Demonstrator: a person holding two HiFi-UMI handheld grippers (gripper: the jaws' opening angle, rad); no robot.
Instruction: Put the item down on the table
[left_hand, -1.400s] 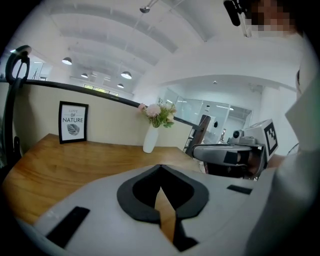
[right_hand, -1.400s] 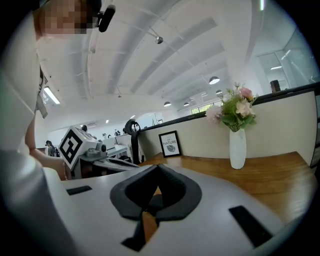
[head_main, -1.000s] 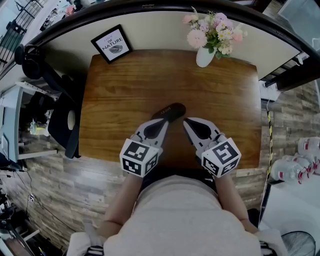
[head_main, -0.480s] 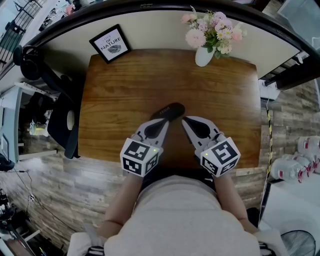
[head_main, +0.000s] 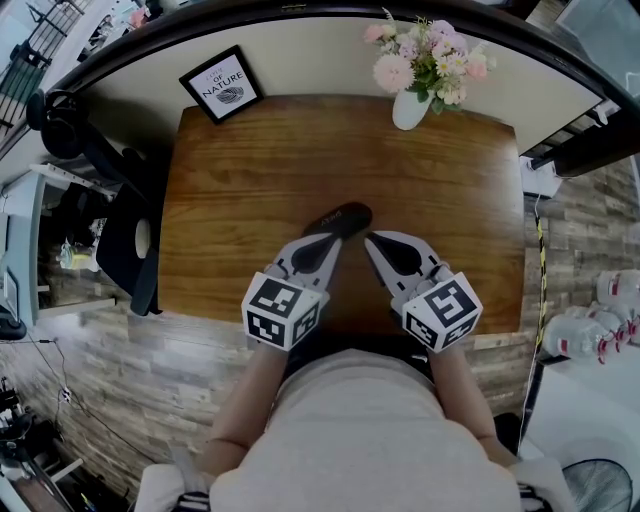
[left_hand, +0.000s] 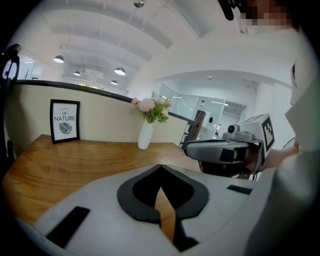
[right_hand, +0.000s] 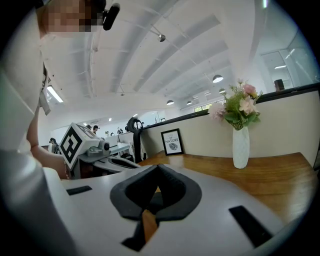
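A flat, long black item (head_main: 340, 218) with small pale print lies on the wooden table (head_main: 250, 170), near the middle of its front half. My left gripper (head_main: 333, 241) points at the item's near end, its tip over or just short of it; I cannot tell whether they touch. The jaws are shut and hold nothing, and in the left gripper view (left_hand: 160, 166) their tips meet. My right gripper (head_main: 371, 240) hovers just right of the item, also shut and empty. Its tips meet in the right gripper view (right_hand: 157, 166). The two grippers face each other's tips closely.
A framed "NATURE" print (head_main: 222, 84) leans at the table's far left corner. A white vase of flowers (head_main: 410, 108) stands at the far right. A black chair (head_main: 130, 245) sits off the left edge. A low wall runs behind the table.
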